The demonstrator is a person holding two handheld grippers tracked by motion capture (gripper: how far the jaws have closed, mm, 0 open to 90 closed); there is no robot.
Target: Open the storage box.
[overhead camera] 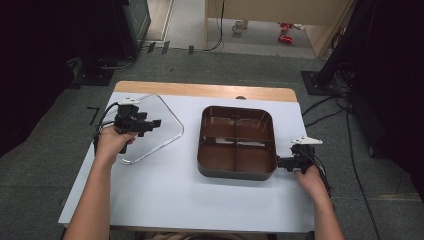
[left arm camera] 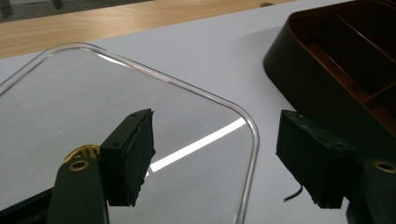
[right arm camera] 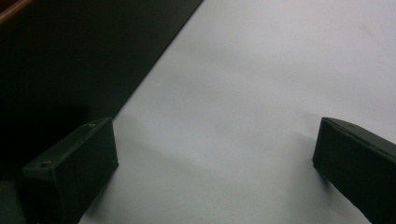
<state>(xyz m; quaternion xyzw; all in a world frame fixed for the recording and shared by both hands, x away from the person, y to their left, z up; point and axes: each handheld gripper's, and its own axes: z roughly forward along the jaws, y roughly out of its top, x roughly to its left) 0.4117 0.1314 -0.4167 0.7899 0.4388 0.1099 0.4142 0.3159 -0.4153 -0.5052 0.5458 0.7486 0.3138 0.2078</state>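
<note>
A clear plastic lid (overhead camera: 167,120) with rounded corners lies flat on the white tabletop at the left. My left gripper (overhead camera: 156,122) hovers over it, jaws apart, nothing between them. In the left gripper view the lid (left arm camera: 93,93) lies below my left gripper (left arm camera: 215,158), and its rounded corner passes under the gap. A dark brown tray (overhead camera: 235,173) with four empty compartments sits right of centre. My right gripper (overhead camera: 276,162) rests by the tray's near right corner, open. In the right gripper view my right gripper (right arm camera: 212,163) has bare table between its jaws, with the tray wall (right arm camera: 70,56) alongside.
A bare wooden strip (overhead camera: 200,90) runs along the table's far edge. White tabletop (overhead camera: 190,195) stretches in front of the tray and lid. Cables (overhead camera: 325,107) and dark equipment stands (overhead camera: 130,25) sit on the carpet around the table.
</note>
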